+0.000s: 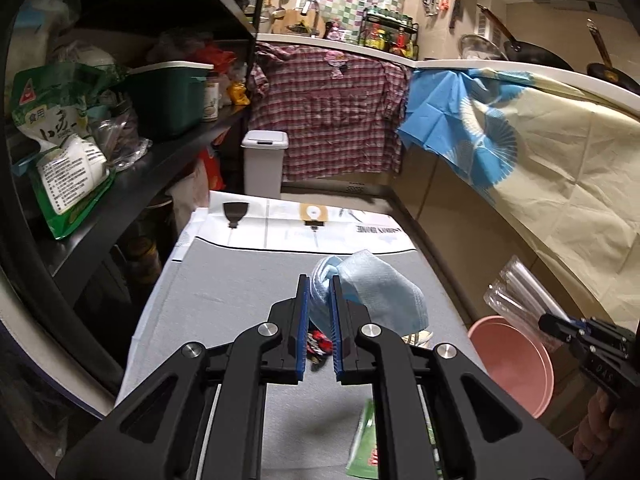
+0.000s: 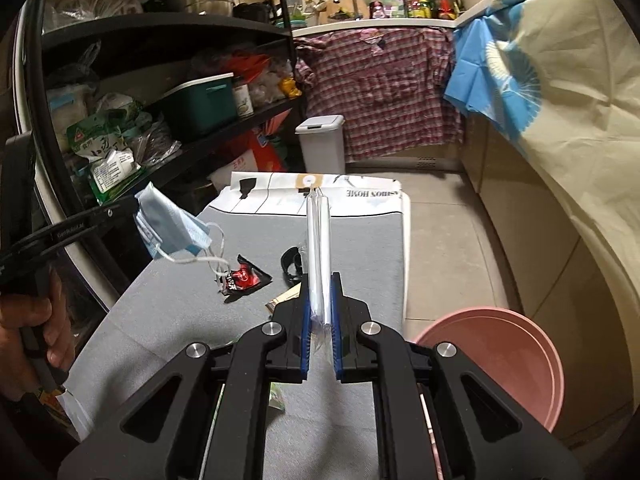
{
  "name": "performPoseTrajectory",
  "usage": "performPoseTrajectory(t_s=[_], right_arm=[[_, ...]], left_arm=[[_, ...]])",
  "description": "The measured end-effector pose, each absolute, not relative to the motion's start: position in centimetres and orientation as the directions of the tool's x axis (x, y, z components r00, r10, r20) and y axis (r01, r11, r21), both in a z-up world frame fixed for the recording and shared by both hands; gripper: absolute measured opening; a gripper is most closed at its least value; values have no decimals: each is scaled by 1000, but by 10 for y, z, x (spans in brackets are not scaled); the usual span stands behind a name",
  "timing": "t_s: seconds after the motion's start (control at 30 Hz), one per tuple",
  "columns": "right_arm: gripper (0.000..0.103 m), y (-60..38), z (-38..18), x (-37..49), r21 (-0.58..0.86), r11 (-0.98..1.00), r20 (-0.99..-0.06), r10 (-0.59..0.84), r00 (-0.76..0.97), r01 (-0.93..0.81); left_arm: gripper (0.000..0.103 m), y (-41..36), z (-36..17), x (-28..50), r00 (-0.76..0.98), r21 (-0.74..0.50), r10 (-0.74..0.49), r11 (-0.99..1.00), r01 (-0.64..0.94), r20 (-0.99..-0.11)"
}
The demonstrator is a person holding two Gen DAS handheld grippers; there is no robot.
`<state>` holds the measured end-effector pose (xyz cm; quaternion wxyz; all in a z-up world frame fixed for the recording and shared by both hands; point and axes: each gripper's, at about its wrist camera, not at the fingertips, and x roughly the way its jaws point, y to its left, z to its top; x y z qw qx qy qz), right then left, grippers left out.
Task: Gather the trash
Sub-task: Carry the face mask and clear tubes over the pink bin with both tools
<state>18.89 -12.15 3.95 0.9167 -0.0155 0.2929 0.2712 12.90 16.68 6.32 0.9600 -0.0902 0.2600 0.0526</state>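
The left gripper [image 1: 320,292] clamps a blue face mask [image 1: 372,288] above the grey worktop [image 1: 224,300]. The right gripper [image 2: 320,292] pinches a clear plastic sleeve [image 2: 319,240] pointing toward 12 o'clock, the pink basin [image 2: 500,356] at its 3 o'clock. A red wrapper [image 2: 244,278] lies on the worktop at 11 o'clock.

A pale blue pleated paper face mask [image 1: 376,288] with white ear loops. A red-and-black foil wrapper [image 2: 244,278]. A grey cloth on the counter [image 2: 168,320], white printed at its far edge. A pink round plastic basin [image 2: 500,356]. A red-and-white plaid shirt [image 1: 332,112]. A cream hanging sheet with blue fan motifs [image 1: 552,160]. A light grey lidded bin [image 1: 264,164].
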Motion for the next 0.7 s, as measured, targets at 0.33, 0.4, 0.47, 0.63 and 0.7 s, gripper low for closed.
performPoseTrajectory(t_s=[0.33,0.4,0.47,0.63,0.7], right_arm=[[9,-150,58,184,155,876,-537,462,705,-456],[9,-157,60,183,153,880,-537,456,710,-449],[9,-164,62,182,149,885,-536,448,716,-442],[9,-186,65,185,134,901,-536,416,735,-412],[9,-196,62,186,123,912,-538,393,746,-392]], left_arm=[[10,126,65,125,864,-130,-4,989,-72,-504],[10,120,65,126,864,-130,-13,990,-62,-504],[10,113,64,128,863,-127,-23,991,-49,-506],[10,95,62,134,858,-122,-45,992,-20,-512],[10,90,61,137,856,-121,-54,993,-10,-515]])
